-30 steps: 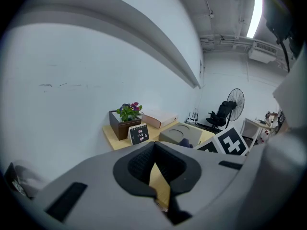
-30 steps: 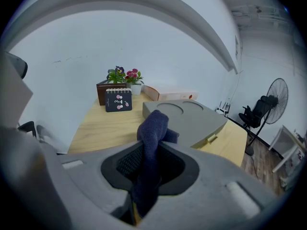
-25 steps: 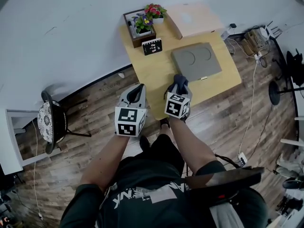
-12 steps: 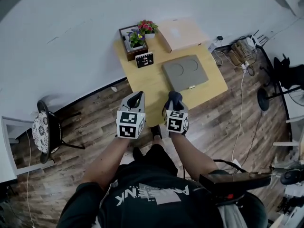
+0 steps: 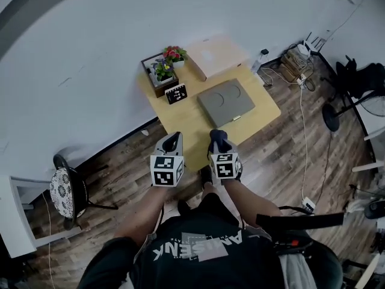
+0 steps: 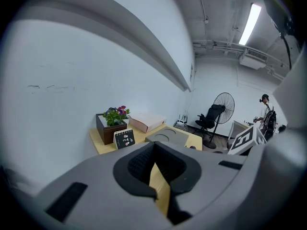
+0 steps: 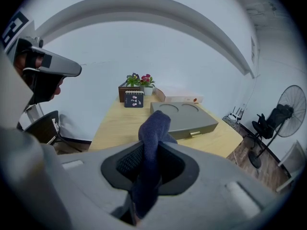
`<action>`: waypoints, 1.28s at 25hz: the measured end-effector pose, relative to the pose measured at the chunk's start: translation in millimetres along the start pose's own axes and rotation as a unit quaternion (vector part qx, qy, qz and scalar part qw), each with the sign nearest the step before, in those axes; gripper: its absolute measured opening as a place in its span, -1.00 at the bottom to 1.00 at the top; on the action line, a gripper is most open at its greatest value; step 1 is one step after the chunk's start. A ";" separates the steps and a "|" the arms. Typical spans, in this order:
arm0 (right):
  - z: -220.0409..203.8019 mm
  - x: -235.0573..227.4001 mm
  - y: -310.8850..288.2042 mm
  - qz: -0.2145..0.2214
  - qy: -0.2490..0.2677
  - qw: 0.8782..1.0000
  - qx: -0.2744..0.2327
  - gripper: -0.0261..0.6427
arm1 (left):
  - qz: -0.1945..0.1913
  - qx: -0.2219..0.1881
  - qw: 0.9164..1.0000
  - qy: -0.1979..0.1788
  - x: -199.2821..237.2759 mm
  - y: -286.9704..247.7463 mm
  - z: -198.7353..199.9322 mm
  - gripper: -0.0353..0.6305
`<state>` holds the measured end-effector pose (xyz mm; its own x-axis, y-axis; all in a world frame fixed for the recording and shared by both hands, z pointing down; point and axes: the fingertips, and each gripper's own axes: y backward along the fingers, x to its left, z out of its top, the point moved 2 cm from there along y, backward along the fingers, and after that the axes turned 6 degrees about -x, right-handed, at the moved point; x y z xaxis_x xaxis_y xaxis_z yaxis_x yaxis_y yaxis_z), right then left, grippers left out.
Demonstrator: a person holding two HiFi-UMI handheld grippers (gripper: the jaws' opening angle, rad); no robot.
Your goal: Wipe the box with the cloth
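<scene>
The right tongs (image 5: 219, 139) are pinching the dark blue cloth (image 7: 152, 133), which is sticking up between them. The grey box (image 5: 225, 102) is lying ahead of them on the surface (image 5: 187, 124). The left tongs (image 5: 171, 142) are hanging alongside, pressed together and gripping nothing.

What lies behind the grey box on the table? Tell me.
A flat pinkish box lies behind the grey box, apart from it. The table strip beyond the pinkish box is covered.
</scene>
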<state>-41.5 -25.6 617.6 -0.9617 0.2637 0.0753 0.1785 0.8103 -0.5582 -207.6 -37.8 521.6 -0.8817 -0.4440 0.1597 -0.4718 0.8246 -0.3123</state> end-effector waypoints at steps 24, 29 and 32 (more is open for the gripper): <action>-24.1 -62.7 -56.9 0.151 0.094 0.983 0.039 -0.71 | 0.080 0.020 0.997 0.008 -37.7 -51.7 7.8 -0.89; -25.2 -87.5 -58.0 0.162 0.121 0.979 0.042 -0.71 | 0.086 0.019 0.996 0.021 -47.9 -72.7 4.6 -0.89; -25.7 -92.7 -59.6 0.171 0.126 0.976 0.039 -0.71 | 0.091 0.021 0.995 0.021 -49.0 -82.2 3.9 -0.89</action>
<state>42.3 -84.9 665.1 -0.7649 0.6404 0.0696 0.4536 0.6122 -0.6476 -125.6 -85.1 535.8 -0.9522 -0.2738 0.1357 -0.3052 0.8737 -0.3788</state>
